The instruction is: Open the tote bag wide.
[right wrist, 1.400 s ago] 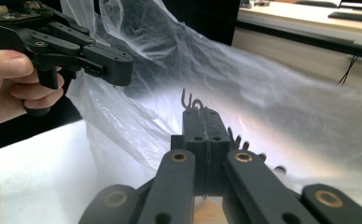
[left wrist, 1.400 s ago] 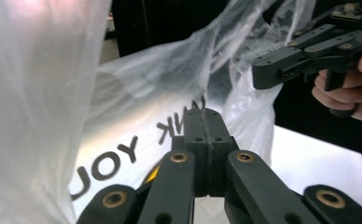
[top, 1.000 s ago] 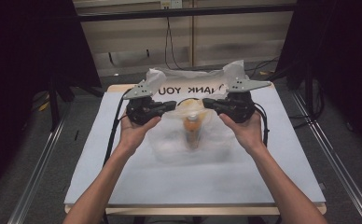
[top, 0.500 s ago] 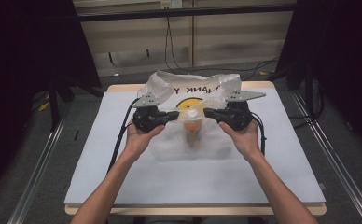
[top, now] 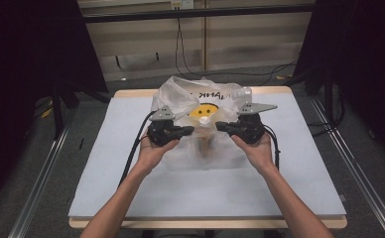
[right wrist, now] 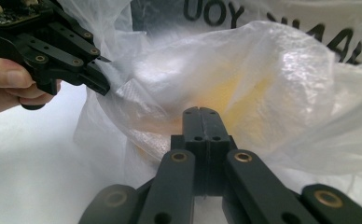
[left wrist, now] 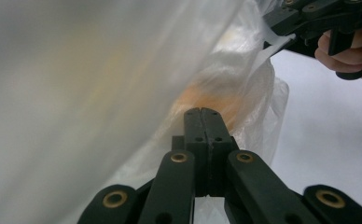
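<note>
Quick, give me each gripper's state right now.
Left gripper: shut on the thin translucent white plastic bag, pinching its film.
Right gripper: shut on the same bag's film, opposite side.

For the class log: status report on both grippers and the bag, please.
Left gripper and right gripper both shut on the bag. Bag rests on the table, something orange inside. Nothing in the way.

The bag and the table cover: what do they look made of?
Bag: thin translucent plastic film, glossy and crinkled, printed with black letters and a yellow face; an orange shape shows through it. Table cover: matte pale sheet, likely foam or felt, without glare; I cannot tell which. It lies over a light wood-look board edge.
</note>
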A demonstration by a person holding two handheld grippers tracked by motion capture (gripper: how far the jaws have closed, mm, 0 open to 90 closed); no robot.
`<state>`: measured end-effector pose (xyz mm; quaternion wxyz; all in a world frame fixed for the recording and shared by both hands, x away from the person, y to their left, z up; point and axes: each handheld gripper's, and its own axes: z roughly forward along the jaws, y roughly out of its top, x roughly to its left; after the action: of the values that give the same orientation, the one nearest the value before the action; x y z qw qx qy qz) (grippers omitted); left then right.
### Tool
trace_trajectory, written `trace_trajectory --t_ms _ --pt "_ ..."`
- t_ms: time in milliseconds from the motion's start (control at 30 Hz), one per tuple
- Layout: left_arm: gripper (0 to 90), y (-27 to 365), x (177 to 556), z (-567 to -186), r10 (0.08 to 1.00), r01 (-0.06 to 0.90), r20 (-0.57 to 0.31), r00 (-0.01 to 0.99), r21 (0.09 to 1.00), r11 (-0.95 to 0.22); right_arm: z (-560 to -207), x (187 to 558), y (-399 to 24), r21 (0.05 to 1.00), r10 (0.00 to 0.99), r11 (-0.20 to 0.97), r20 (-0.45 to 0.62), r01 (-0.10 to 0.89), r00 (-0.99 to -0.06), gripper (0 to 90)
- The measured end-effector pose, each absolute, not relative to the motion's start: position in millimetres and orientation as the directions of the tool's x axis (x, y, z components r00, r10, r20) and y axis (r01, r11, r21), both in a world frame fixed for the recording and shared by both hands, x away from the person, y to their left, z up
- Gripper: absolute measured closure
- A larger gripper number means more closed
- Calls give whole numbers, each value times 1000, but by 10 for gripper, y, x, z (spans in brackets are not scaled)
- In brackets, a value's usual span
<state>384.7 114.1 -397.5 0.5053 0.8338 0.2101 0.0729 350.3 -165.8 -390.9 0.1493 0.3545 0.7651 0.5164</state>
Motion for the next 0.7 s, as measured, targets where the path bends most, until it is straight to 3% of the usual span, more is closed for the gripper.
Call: trace_trajectory --t_ms 700 --pt "900 1081 3890 -4464 399 319 -111 910 803 -504 -4433 3545 -1664 829 674 309 156 467 -722 900"
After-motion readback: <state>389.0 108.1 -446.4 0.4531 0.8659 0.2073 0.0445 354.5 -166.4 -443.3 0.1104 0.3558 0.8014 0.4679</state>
